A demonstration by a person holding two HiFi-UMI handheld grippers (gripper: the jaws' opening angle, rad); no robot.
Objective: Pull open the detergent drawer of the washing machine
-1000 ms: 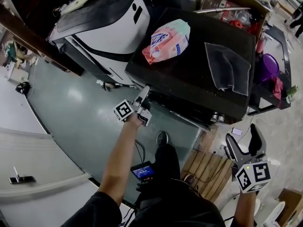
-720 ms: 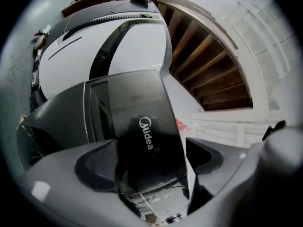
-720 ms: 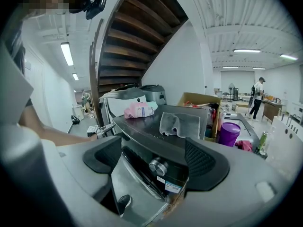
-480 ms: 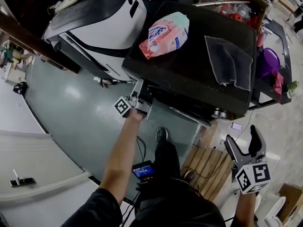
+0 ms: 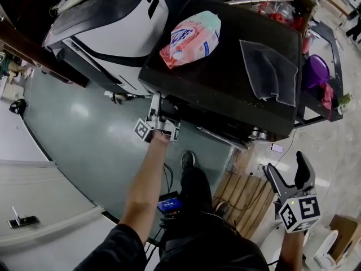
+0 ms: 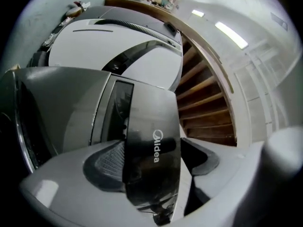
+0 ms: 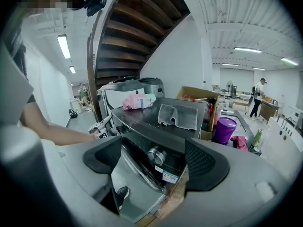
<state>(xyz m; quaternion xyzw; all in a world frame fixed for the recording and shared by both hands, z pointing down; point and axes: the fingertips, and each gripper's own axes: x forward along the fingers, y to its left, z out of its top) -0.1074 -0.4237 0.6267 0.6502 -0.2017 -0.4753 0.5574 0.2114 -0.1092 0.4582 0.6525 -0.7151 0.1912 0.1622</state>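
Between the left gripper's (image 6: pixel 151 164) pads stands a glossy black panel lettered Midea. I take it for the front of the detergent drawer (image 6: pixel 150 126), at the upper corner of the washing machine (image 5: pixel 225 89). The jaws have just been closing round it, yet a sliver of gap shows beside one pad, so they are apart and not clamped. The right gripper (image 5: pixel 286 171) hangs well off to the other side, low, with its jaws wide and nothing in them.

The likeliest trouble is slip: the panel is smooth and shiny, and pads that catch only its outer edge could slide off once the pull starts. This gripper also sits tilted against the front. A pull along that tilt rather than straight out of the machine could cock the drawer in its slot and bind it.

Only the left gripper view shows the panel between the pads, with a white machine (image 6: pixel 123 51) beyond it. From the head view the jaws merely meet the dark corner, though it alone shows the whole top ahead of them, with a pink pouch (image 5: pixel 189 38) and a grey towel (image 5: pixel 268 72). The right gripper view adds the machine's face — its knob (image 7: pixel 156 156) and the forearm (image 7: pixel 61 134) reaching in.
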